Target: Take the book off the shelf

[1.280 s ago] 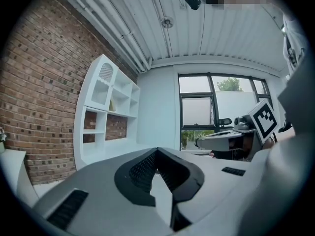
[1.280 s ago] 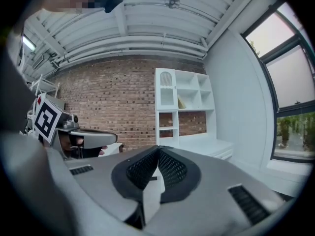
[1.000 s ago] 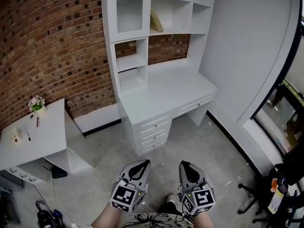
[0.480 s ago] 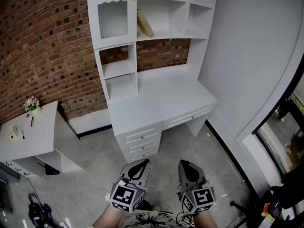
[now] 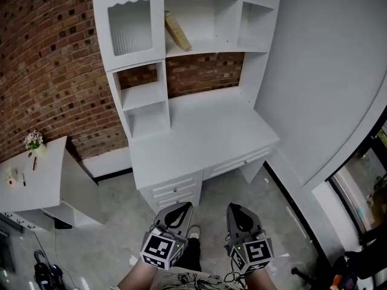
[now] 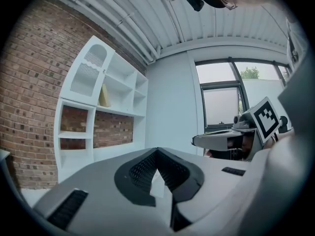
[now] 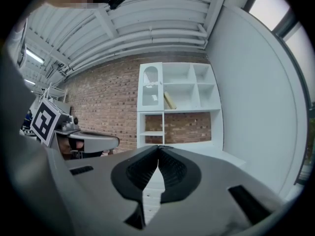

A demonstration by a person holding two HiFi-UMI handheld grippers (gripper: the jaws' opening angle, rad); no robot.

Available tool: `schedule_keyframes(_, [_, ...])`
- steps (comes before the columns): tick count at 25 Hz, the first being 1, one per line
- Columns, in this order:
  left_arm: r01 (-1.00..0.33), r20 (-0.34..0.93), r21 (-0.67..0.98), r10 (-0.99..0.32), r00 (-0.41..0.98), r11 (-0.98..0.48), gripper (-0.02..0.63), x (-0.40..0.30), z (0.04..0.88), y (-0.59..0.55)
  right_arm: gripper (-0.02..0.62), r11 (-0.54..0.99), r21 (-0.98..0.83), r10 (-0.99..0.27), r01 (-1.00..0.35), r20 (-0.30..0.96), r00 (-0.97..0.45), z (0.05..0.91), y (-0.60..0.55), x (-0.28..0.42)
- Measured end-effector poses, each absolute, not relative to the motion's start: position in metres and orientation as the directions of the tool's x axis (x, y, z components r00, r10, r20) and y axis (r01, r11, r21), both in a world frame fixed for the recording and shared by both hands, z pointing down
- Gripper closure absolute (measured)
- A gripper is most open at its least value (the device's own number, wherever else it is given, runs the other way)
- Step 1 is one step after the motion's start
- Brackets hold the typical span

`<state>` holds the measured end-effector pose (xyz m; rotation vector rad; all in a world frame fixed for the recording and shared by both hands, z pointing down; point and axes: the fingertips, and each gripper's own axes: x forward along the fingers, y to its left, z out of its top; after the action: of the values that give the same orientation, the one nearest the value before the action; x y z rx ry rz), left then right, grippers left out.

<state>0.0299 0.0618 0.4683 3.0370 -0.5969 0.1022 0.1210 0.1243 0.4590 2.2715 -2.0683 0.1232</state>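
Brick-backed white shelf (image 5: 205, 48): book (image 5: 177, 31) leaning; ceiling (image 7: 152, 31) in gripper views only; left gripper (image 5: 183, 206), right gripper (image 5: 233, 208) clenched, empty.

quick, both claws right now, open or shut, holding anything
Left claw: closed, holding nothing.
Right claw: closed, holding nothing.
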Motion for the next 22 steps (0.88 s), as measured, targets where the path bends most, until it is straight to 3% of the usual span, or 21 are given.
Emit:
schedule_keyframes(11, [-0.411,0.030,0.019,-0.411,0.911,-0.911,0.594,0.130,0.445,-0.119,0.588,-0.091,0.046,-0.991,-0.995,0.097,0.095,0.436,-0.054,0.236])
schedule_keyframes(22, [-0.527,0.038,0.014,-0.527,0.849,-0.850,0.594,0.167,0.432,-0.267,0.588,0.018,0.056,-0.995,-0.998,0.096,-0.012,0.424,-0.214,0.287])
